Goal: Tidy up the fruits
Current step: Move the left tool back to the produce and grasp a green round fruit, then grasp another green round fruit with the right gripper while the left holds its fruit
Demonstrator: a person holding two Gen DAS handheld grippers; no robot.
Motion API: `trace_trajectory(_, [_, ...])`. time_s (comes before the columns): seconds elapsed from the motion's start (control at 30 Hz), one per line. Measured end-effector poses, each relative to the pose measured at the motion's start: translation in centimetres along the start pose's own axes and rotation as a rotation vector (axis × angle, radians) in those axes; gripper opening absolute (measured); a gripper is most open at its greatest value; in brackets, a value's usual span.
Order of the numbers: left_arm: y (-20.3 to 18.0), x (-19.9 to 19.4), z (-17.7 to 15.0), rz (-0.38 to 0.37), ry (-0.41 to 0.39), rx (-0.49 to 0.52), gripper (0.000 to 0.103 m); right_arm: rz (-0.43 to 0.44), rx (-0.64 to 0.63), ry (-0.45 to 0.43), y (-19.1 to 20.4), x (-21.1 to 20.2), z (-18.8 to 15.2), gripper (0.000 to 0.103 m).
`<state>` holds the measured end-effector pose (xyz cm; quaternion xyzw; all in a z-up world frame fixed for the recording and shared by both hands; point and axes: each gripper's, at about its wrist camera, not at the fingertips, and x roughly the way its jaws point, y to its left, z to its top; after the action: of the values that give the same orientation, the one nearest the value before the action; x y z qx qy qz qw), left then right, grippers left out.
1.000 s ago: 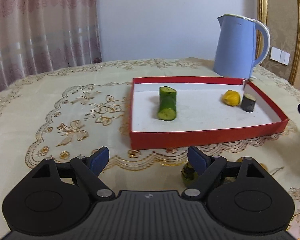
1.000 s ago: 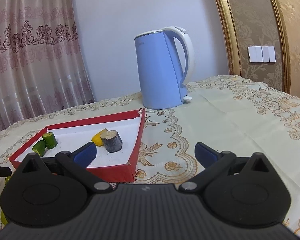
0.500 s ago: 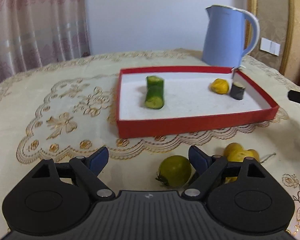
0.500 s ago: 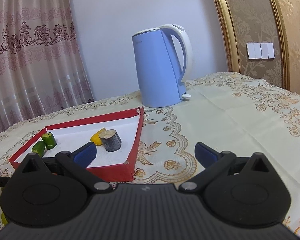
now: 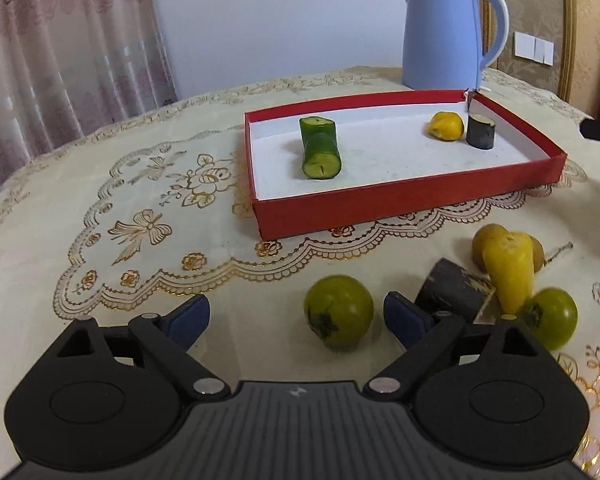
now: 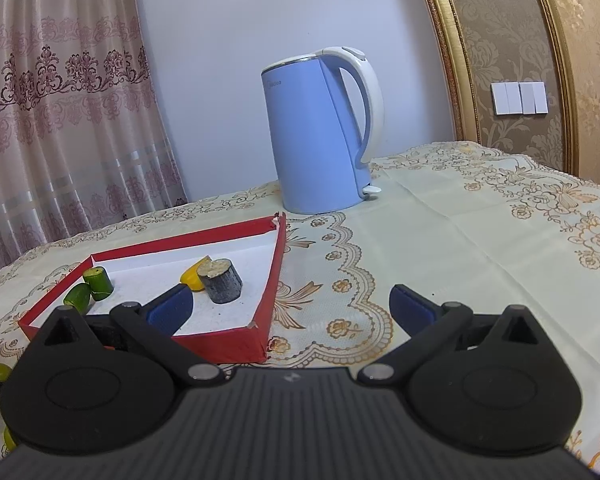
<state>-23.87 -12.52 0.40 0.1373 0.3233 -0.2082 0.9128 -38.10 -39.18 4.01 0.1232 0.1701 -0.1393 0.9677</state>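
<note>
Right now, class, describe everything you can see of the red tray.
The red tray is a shallow rectangular box, seemingly cardboard, red outside and white inside. It lies flat on the tablecloth in front of the kettle. One far corner looks torn. Inside lie two green cucumber pieces touching each other, a yellow piece and a dark cylinder. Neither gripper touches it.

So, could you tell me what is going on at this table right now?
Someone holding two grippers is sorting fruit into a red box. The box holds two cucumber pieces, a yellow piece and a dark cylinder. The left gripper is open, near a green fruit on the tablecloth. The right gripper is open, holding nothing.
</note>
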Motion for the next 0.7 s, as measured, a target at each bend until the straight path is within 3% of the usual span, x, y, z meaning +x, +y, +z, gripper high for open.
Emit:
trace_trajectory(0.1, [0.4,0.1,-0.1,-0.002,0.000,-0.034,0.094,0.000,0.001,0.001,0.0,0.1,0.0,0.103])
trace_trajectory(0.17, [0.5,0.1,0.0,-0.004,-0.004,-0.054,0.084,0.001,0.001,0.002,0.0,0.1,0.0,0.103])
trace_trajectory(0.23, [0.6,0.0,0.0,-0.027,-0.007,-0.079,0.063,0.000,0.001,0.001,0.0,0.1,0.0,0.103])
trace_trajectory(0.33, [-0.2,-0.2,0.2,-0.047,-0.013,-0.068,0.043,-0.001,0.005,0.002,0.0,0.1,0.0,0.103])
trace_trajectory(0.5, [-0.4,-0.3,0.1,-0.054,-0.016,-0.077,0.033,-0.001,0.006,0.002,0.0,0.1,0.0,0.103])
trace_trajectory(0.7, [0.2,-0.5,-0.1,-0.077,-0.023,-0.116,0.033,0.016,0.013,-0.007,-0.1,-0.1,0.0,0.103])
